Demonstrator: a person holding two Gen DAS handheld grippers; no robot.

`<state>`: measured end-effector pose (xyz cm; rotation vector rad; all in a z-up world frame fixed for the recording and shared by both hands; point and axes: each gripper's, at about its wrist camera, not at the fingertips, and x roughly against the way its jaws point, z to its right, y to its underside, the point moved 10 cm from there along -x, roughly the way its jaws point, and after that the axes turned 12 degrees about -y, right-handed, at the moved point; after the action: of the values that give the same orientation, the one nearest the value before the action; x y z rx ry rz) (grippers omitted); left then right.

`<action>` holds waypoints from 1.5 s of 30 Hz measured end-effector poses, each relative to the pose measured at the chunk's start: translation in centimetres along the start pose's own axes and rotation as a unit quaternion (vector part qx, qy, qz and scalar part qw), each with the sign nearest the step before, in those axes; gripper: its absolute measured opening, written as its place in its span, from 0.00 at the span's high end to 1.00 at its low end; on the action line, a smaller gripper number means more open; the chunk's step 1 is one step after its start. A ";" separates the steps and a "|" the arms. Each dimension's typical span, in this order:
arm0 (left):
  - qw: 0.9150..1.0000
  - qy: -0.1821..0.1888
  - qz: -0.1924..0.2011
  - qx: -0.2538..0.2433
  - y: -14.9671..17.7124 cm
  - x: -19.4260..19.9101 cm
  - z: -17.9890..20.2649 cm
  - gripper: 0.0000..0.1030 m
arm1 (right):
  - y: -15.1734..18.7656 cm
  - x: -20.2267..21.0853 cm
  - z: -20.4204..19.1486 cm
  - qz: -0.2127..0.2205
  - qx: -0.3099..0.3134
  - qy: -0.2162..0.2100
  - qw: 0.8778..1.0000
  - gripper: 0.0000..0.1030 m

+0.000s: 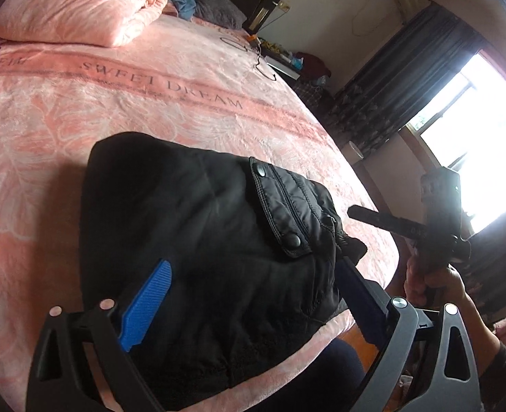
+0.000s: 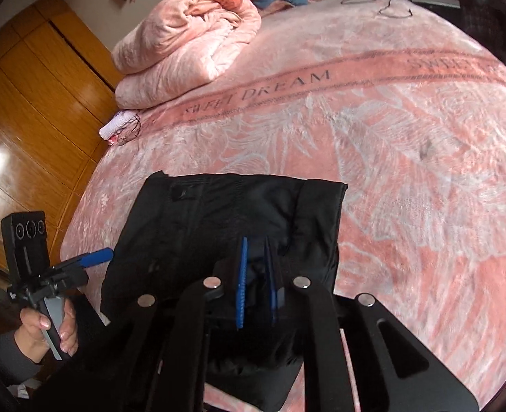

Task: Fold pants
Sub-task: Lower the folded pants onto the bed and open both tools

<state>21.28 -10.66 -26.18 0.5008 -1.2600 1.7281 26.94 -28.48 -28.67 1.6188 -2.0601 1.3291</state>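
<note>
Black padded pants (image 1: 201,233) lie folded in a thick pile on the pink bed near its front edge, a snap pocket flap on top. My left gripper (image 1: 253,274) is open, its blue fingers (image 1: 146,309) spread wide over the pile's near side. In the right wrist view the pants (image 2: 235,213) lie just ahead. My right gripper (image 2: 256,257) is almost closed, its blue fingers (image 2: 242,281) a narrow gap apart over the pile's near edge; whether fabric is pinched between them does not show. The right gripper (image 1: 366,215) shows at the pile's right end, the left gripper (image 2: 98,255) at its left.
A pink "SWEET DREAM" blanket (image 2: 390,130) covers the bed. A rolled pink quilt (image 2: 184,44) lies at the head, with pillows and clothes behind. A wooden wardrobe (image 2: 29,103) stands left. A window and dark curtain (image 1: 407,96) are at the right. Cables (image 1: 253,51) lie near the far edge.
</note>
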 end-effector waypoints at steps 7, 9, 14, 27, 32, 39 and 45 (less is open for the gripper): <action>1.000 -0.007 -0.021 0.022 2.2 -1.0 -2.5 0.06 | 6.6 -2.0 2.1 -0.024 -0.046 0.045 0.998 1.00; 0.999 -0.004 -0.026 0.022 2.5 -1.3 -2.6 0.06 | 7.6 -1.8 2.7 -0.018 -0.059 0.045 0.997 1.00; 0.999 0.005 -0.028 0.037 1.9 -1.0 -3.1 0.06 | 6.2 0.0 0.8 0.007 -0.071 0.042 0.997 0.91; 0.996 -0.005 -0.046 0.075 -0.9 -0.7 -8.0 0.05 | 0.5 0.6 0.4 0.018 -0.071 0.033 0.997 0.81; 0.992 -0.018 -0.073 0.099 -3.3 -2.6 -10.2 0.05 | -3.3 -2.8 4.2 0.018 -0.134 -0.001 0.991 0.77; 0.986 -0.002 -0.110 0.122 -3.8 -3.4 -12.8 0.05 | -1.3 -3.2 6.9 -0.026 -0.182 -0.017 0.983 0.68; 0.971 0.066 -0.169 0.158 -3.6 -4.4 -14.1 0.04 | 0.6 1.6 7.2 -0.041 -0.220 -0.055 0.973 0.03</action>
<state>29.13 0.35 -33.13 0.7274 -0.7549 1.6425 28.33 -34.89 -32.15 1.5772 -2.1286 0.6997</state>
